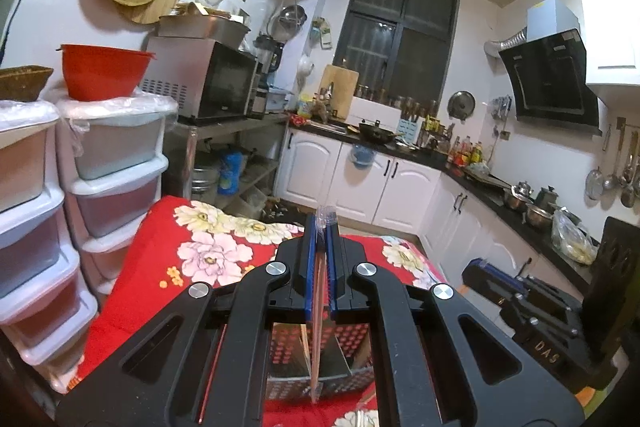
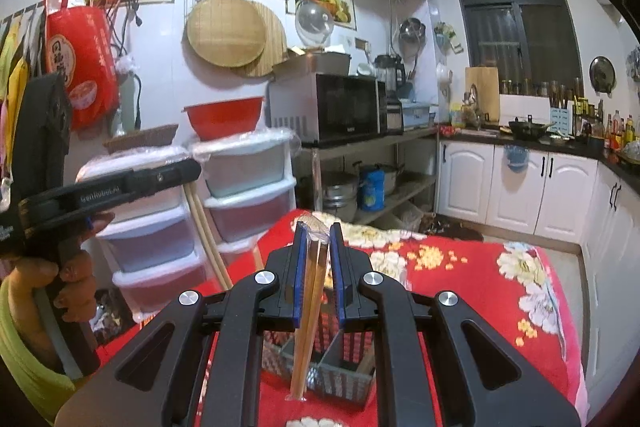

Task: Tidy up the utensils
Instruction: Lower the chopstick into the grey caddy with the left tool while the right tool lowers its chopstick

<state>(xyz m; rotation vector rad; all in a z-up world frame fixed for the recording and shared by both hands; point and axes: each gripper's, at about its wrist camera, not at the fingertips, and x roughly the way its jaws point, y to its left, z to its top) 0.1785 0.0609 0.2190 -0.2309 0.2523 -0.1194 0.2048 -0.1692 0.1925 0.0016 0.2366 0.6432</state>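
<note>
Over a flowered red tabletop (image 2: 500,267), my right tool (image 2: 317,239) pinches a plastic-sleeved pair of chopsticks (image 2: 310,311), and my left tool (image 1: 321,231) is pressed together on another sleeved pair (image 1: 317,327). Both pairs hang tip-down above the perforated metal utensil holder (image 2: 344,379), presumably so each can drop upright into a compartment.

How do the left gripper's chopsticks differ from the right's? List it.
The left pair hangs straight in the left gripper, jaws almost touching; the right pair slants in the right gripper, jaws wider. The left pair shows as one thin line, the right pair as two sticks. Both are clear-wrapped, above the perforated basket.
</note>
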